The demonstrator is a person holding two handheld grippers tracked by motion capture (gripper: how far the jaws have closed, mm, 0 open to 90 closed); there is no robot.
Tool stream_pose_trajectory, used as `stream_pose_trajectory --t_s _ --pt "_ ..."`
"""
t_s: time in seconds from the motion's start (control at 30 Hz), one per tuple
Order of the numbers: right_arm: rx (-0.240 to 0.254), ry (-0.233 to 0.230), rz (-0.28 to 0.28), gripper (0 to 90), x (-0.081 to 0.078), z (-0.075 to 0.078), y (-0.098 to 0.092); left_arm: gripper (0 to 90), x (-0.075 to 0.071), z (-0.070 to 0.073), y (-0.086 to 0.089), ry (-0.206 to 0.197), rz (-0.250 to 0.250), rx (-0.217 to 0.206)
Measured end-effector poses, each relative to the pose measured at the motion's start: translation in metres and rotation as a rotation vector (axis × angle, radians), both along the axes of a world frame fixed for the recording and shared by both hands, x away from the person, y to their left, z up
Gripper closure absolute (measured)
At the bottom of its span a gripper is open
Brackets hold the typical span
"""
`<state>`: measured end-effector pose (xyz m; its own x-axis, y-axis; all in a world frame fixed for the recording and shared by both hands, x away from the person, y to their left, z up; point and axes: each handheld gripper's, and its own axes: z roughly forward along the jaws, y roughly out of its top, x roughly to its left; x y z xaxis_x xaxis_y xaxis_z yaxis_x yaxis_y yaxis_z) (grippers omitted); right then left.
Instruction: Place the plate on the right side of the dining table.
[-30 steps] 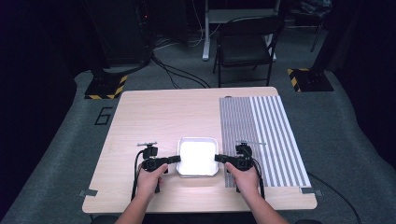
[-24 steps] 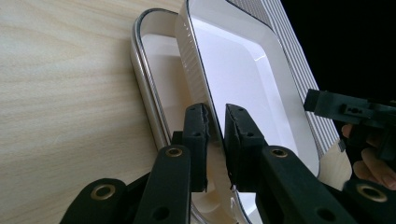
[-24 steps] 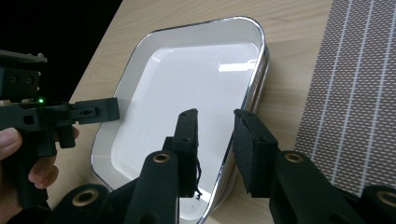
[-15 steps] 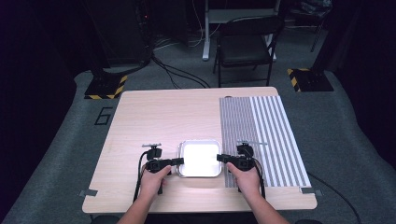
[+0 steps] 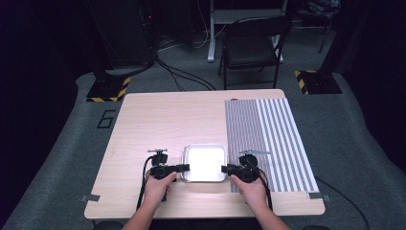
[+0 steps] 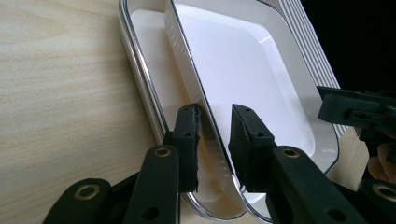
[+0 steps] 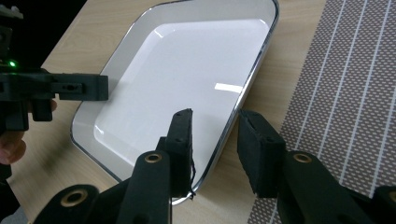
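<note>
High view: tray [image 5: 205, 162] sits near the table's [image 5: 158, 120] near edge, between my grippers. Left gripper [image 6: 214, 128] straddles an upper tray's rim, jaws unclenched; right gripper [image 7: 215, 135] likewise open over the rim. I judge this the grasp stage; next, close both.

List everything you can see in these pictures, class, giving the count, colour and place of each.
table: one, light wood, centre
striped mat: one, grey and white, table's right side
trays: two, white with a silver rim, stacked near the person, upper tray tilted above lower tray
chair: one, black, beyond the table
left gripper: one, black, fingers astride the upper tray's rim
right gripper: one, black, fingers astride the rim opposite
hands: two, left hand and right hand, holding the grippers
</note>
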<state>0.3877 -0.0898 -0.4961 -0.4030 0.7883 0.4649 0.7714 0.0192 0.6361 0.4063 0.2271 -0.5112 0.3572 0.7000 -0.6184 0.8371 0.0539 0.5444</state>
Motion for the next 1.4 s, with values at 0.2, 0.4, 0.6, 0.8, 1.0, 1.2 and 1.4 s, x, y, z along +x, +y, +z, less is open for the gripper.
stream_pose_trajectory --t_s 0.2,0.4,0.6,0.8,1.0,1.2,1.4 --pt "-0.017 0.011 0.012 65.9 -0.007 -0.003 0.001 71.7 -0.003 0.002 -0.002 -0.006 -0.010 0.023" --pt "-0.030 0.016 0.019 66.6 -0.011 -0.004 0.003 71.9 -0.006 0.002 -0.008 0.006 -0.021 0.060" --pt "-0.022 0.012 0.012 68.0 -0.013 -0.004 0.001 71.3 -0.010 0.003 -0.010 0.001 -0.025 0.070" --pt "-0.019 0.018 0.006 66.8 -0.014 -0.004 0.002 69.6 -0.013 0.004 -0.011 -0.006 -0.025 0.075" --pt "-0.003 0.018 -0.013 65.5 -0.013 -0.001 0.002 68.6 -0.012 0.006 -0.013 -0.009 -0.022 0.086" --pt "0.000 0.014 -0.019 65.8 -0.010 0.004 0.002 68.3 -0.011 0.012 -0.011 -0.027 -0.023 0.076" --pt "0.014 0.001 -0.024 65.8 -0.009 0.010 0.002 67.9 -0.010 0.019 -0.010 -0.056 -0.017 0.072"
